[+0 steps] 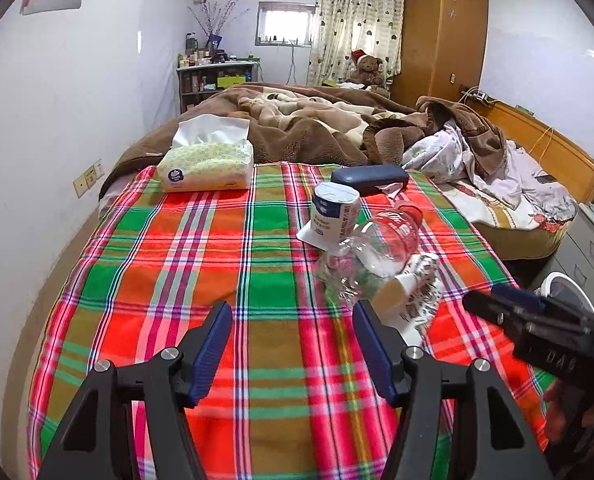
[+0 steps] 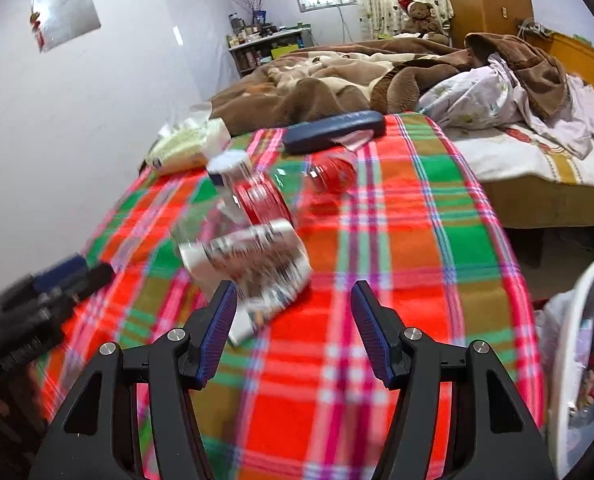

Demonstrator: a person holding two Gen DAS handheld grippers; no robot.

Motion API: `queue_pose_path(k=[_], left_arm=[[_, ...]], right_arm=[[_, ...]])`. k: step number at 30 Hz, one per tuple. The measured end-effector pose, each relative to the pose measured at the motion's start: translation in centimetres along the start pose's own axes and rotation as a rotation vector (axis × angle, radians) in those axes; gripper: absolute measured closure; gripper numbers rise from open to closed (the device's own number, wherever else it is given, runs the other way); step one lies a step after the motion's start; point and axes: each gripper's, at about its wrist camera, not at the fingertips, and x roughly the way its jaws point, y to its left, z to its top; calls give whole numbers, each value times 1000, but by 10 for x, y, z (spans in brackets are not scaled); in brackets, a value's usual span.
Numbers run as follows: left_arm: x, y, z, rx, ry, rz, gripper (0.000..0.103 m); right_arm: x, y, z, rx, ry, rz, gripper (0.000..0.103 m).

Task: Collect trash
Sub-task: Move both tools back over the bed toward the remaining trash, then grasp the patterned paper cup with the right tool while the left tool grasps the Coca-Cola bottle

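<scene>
On the plaid blanket [image 1: 201,264] lies a small heap of trash. It holds a white and blue carton [image 1: 335,208], a clear bottle with a red label [image 1: 389,236], some crushed clear plastic [image 1: 337,280] and a patterned paper carton [image 1: 415,300]. My left gripper [image 1: 291,312] hovers open just short of the heap, with nothing between its fingers. My right gripper [image 2: 293,300] is open too, and its left finger stands close to the patterned carton [image 2: 253,264]. The red-label bottle [image 2: 261,200] lies beyond it. Each gripper shows in the other's view: the right gripper [image 1: 497,304], the left gripper [image 2: 89,272].
A white bin [image 2: 573,300] with a bag of rubbish stands on the floor past the bed's right edge; its rim also shows as a white bin [image 1: 565,288]. A dark blue case [image 1: 369,178] and a tissue pack [image 1: 207,164] lie behind the heap. Brown blankets are piled beyond.
</scene>
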Motion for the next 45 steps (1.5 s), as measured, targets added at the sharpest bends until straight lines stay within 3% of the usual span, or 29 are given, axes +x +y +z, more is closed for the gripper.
queue_pose_path(k=[10, 20, 24, 26, 29, 39, 45], left_arm=[[26, 9, 19, 21, 19, -47, 41], [39, 0, 40, 48, 15, -127, 41], [46, -4, 47, 49, 20, -140, 41], [46, -6, 48, 59, 16, -140, 40], [52, -9, 50, 71, 29, -145, 39], [77, -36, 56, 137, 85, -213, 34], [94, -50, 58, 155, 119, -238, 34]], right_arm=[[35, 10, 25, 102, 66, 54, 42], [43, 1, 19, 82, 184, -34, 42], [44, -8, 18, 121, 192, -2, 42], [42, -8, 17, 137, 190, 29, 56], [41, -8, 16, 152, 189, 42, 64], [28, -21, 11, 174, 163, 97, 67], [12, -41, 16, 154, 149, 69, 70]])
